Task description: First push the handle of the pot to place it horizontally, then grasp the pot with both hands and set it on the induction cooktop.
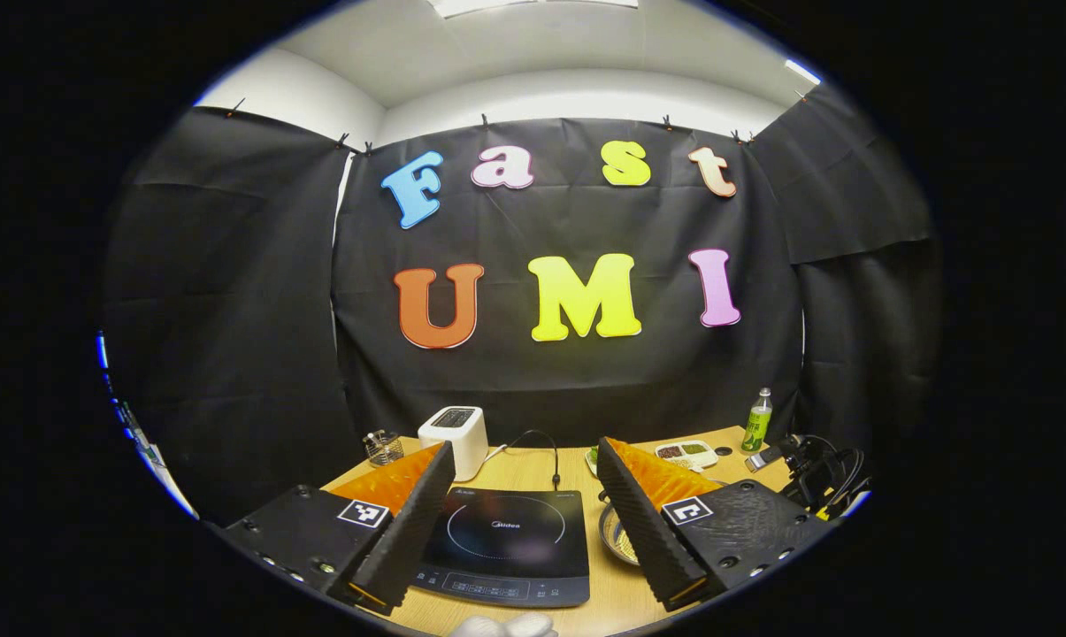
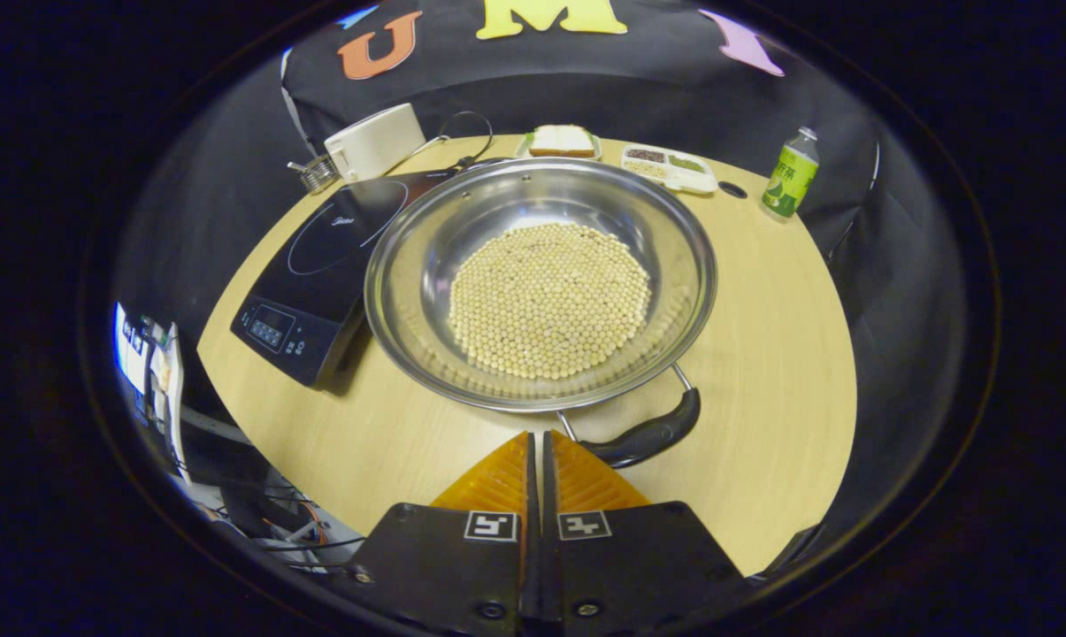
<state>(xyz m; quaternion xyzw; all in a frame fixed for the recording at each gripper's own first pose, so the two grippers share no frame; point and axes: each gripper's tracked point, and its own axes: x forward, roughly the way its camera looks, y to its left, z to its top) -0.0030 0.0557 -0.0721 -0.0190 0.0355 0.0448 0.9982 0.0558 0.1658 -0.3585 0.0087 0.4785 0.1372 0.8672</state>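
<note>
Sitting on bench [image 2: 789, 372] beside induction cooktop [image 2: 320, 257]: pot [image 2: 426, 265], steel, bean-laden, probably heavy, slick; take black handle [image 2: 652, 433]. Right hand-held gripper [image 2: 537, 447] pressed together, empty; left hand-held gripper [image 1: 524, 469] spread.

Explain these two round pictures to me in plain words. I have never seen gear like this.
A person holds a two-finger tool in each hand, with a camera on each looking along its fingers. In the left gripper view, the left hand-held gripper is open above the induction cooktop. In the right gripper view, the right hand-held gripper is shut, holding nothing, just short of the black pot handle. The steel pot of pale beans sits on the wooden table. Behind stand a toaster, bread slice and green bottle.
</note>
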